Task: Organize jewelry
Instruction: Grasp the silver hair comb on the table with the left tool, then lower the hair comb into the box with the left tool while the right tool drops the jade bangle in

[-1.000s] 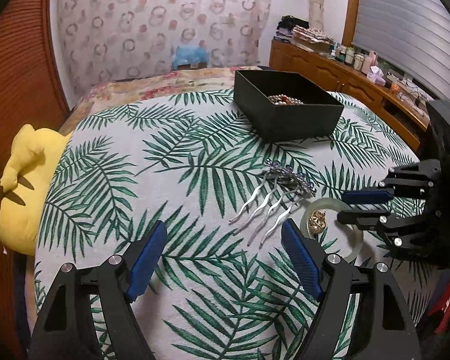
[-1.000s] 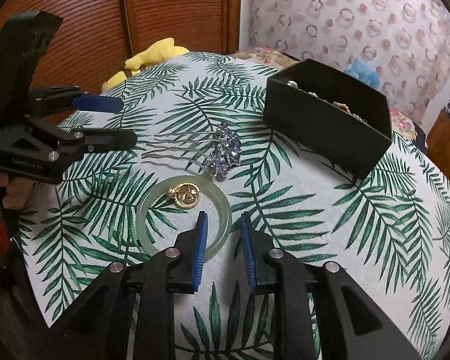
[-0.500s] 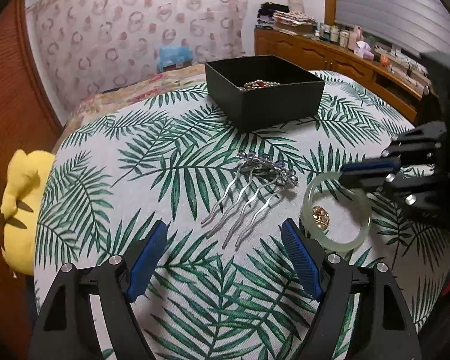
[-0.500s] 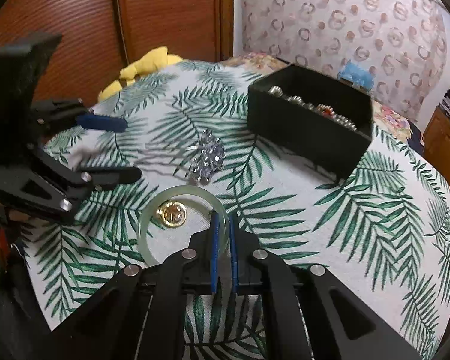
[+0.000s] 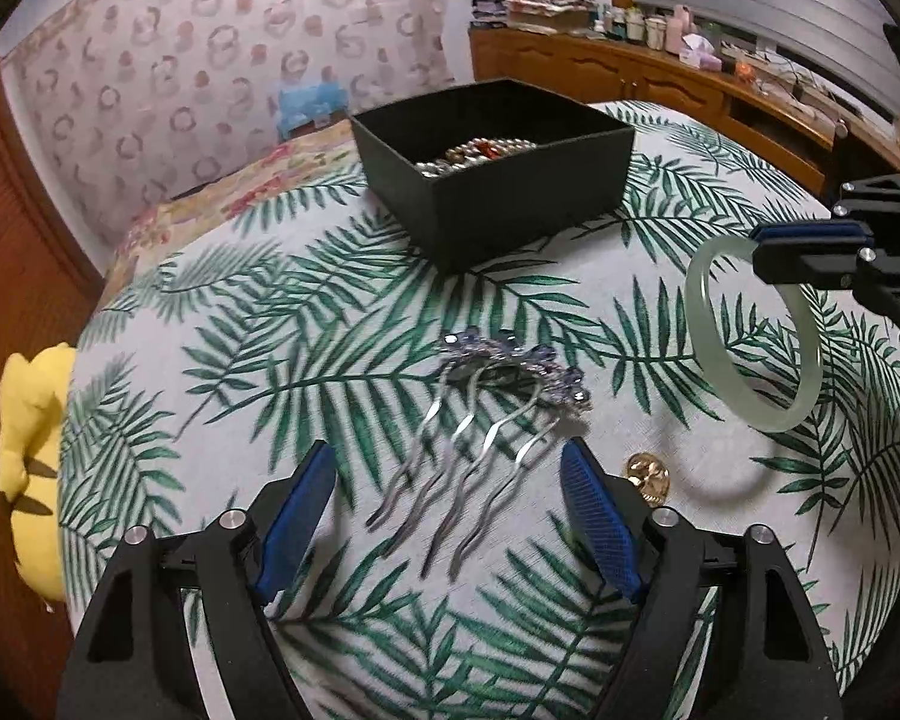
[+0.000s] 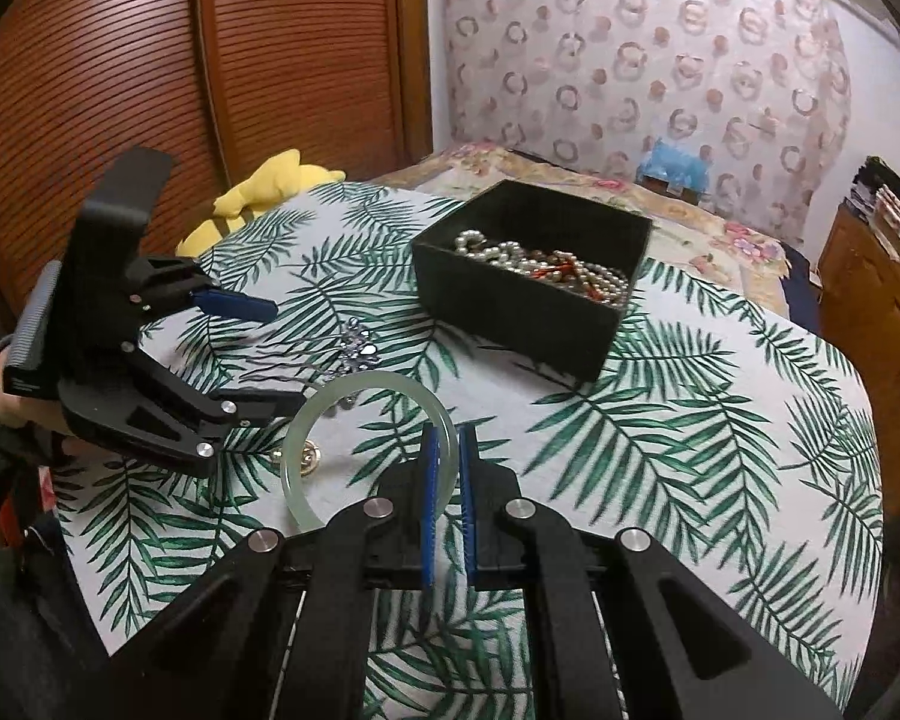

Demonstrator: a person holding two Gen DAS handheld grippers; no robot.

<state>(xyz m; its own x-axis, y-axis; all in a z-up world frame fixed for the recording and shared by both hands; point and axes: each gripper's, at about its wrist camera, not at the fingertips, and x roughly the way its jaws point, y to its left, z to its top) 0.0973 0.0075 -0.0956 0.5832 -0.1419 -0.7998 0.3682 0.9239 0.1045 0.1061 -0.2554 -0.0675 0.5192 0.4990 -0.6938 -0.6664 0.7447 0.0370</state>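
Meanwhile the right gripper [image 6: 447, 462] pinched the pale green bangle [image 5: 750, 336], lifted off the leaf-print cloth [image 6: 660, 420] and tilted on edge.

Left gripper [image 5: 447, 510] stood spread and was closing around the near tips of the hair comb [image 5: 486, 420], pads clear of it; the comb's prongs pointed near, its jewelled head toward the far black box [image 5: 510, 192]. Just right, a gold trinket [image 5: 648, 474] lay half hidden behind a pad, its shape unclear.

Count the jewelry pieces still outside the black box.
3: the jade bangle lifted clear of the cloth in the right gripper, the hair comb between the left gripper's closing jaws, the gold brooch beside it.
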